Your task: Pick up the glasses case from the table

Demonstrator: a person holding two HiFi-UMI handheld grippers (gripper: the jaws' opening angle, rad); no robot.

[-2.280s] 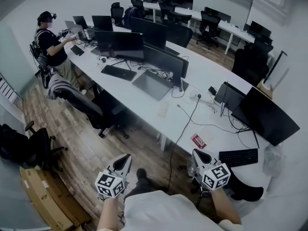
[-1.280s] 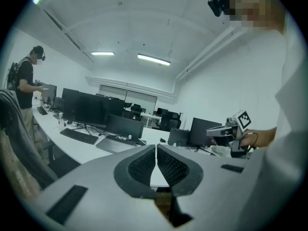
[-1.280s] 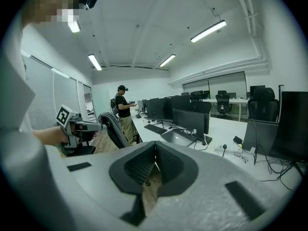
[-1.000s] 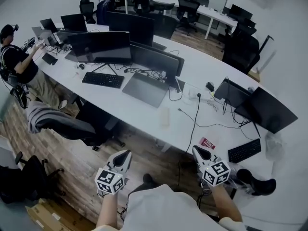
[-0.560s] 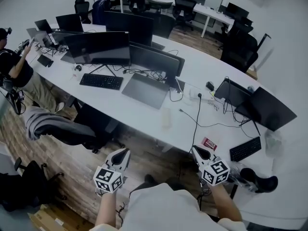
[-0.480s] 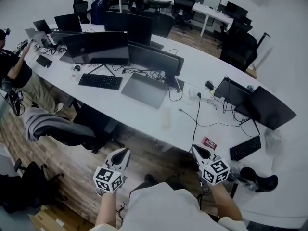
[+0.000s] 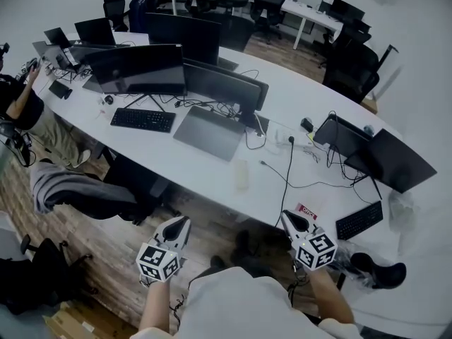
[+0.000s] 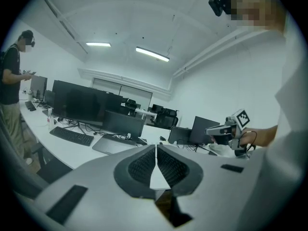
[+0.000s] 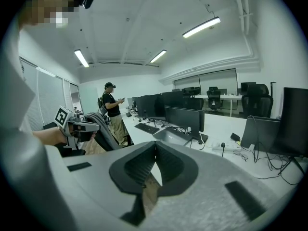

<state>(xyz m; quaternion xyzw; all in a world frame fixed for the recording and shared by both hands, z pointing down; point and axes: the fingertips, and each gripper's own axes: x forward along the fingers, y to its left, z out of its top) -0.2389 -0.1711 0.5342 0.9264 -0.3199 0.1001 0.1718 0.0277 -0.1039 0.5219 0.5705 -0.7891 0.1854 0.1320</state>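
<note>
A pale oblong glasses case [image 7: 241, 174] lies on the long white table [image 7: 205, 168], near its front edge and just left of a black cable [image 7: 286, 182]. Both grippers hang in front of the table over the wooden floor, short of the edge. My left gripper [image 7: 182, 222] is below and left of the case, and its pads meet with nothing between them [image 8: 156, 148]. My right gripper [image 7: 287, 217] is below and right of the case, beside the cable, and is also shut and empty [image 9: 155, 148]. The case does not show clearly in either gripper view.
A red-labelled card [image 7: 306, 212] and a black keyboard [image 7: 359, 221] lie near the right gripper. A closed laptop [image 7: 209, 133], monitors [image 7: 226, 83] and another keyboard [image 7: 143, 119] stand further back. A chair draped with a grey jacket [image 7: 78, 193] is at the left, and a person [image 7: 18, 104] is at the far left.
Both grippers have edged forward toward the table's front edge, still shut. The head view has swung so that the table sits closer and more central.
</note>
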